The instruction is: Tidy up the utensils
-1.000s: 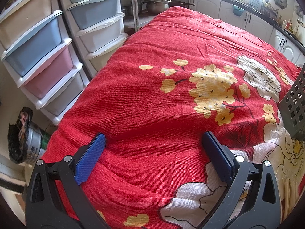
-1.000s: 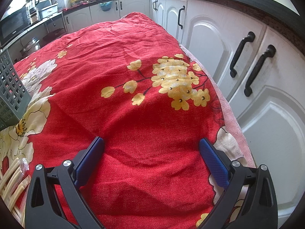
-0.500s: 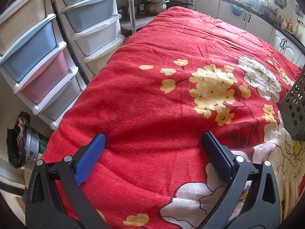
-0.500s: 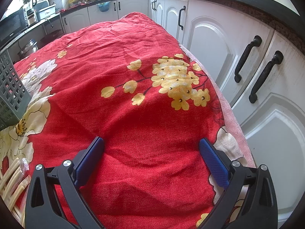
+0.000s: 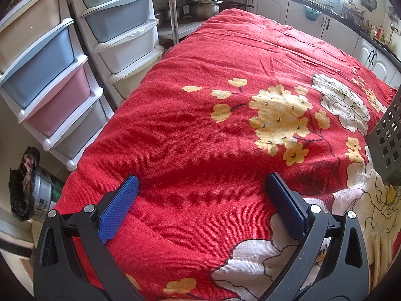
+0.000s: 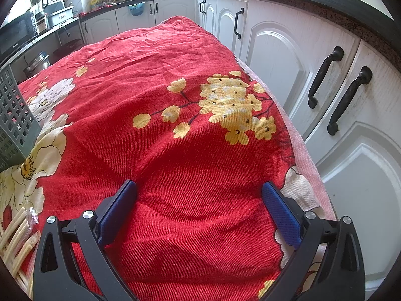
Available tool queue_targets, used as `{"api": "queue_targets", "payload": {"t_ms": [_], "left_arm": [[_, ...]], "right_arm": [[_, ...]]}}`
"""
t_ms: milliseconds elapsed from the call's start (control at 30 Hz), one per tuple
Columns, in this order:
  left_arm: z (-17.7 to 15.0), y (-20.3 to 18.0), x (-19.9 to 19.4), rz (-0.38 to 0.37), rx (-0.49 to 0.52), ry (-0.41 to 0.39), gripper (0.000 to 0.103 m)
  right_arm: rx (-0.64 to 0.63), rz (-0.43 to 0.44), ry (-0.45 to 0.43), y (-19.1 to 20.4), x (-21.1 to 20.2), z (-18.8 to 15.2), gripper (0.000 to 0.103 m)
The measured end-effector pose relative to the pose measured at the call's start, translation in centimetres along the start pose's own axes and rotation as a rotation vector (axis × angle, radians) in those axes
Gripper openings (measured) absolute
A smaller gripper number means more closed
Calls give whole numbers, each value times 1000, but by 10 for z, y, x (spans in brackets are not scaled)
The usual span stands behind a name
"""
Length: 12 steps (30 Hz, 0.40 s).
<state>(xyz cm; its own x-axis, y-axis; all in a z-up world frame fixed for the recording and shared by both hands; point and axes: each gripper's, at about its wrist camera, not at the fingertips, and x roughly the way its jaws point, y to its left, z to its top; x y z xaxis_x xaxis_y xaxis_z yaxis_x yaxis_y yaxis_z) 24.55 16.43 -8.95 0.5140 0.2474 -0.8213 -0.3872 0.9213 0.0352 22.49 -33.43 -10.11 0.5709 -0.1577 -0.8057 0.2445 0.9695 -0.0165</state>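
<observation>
Left claw (image 5: pixel 201 184) and right claw (image 6: pixel 199 190) both released, empty, above the red floral cloth (image 5: pixel 225 125); pale chopsticks (image 6: pixel 15 233) lie between them, near the grey basket (image 6: pixel 15 123).

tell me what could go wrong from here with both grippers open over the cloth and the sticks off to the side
1. The red floral cloth lies loose and wrinkled, so the right gripper or left gripper might snag a fold and drag it.
2. The pale sticks lie bunched close together at the frame edge; open jaws could catch several or scatter them.
3. The grey perforated basket stands on soft cloth and may tip if bumped.
</observation>
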Motion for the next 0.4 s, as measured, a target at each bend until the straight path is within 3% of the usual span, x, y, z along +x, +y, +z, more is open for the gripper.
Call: {"api": "queue_targets", "payload": {"t_ms": [400], "left_arm": [[3, 1, 0, 2, 4, 0, 94]], "right_arm": [[0, 0, 0, 0, 0, 0, 98]]}}
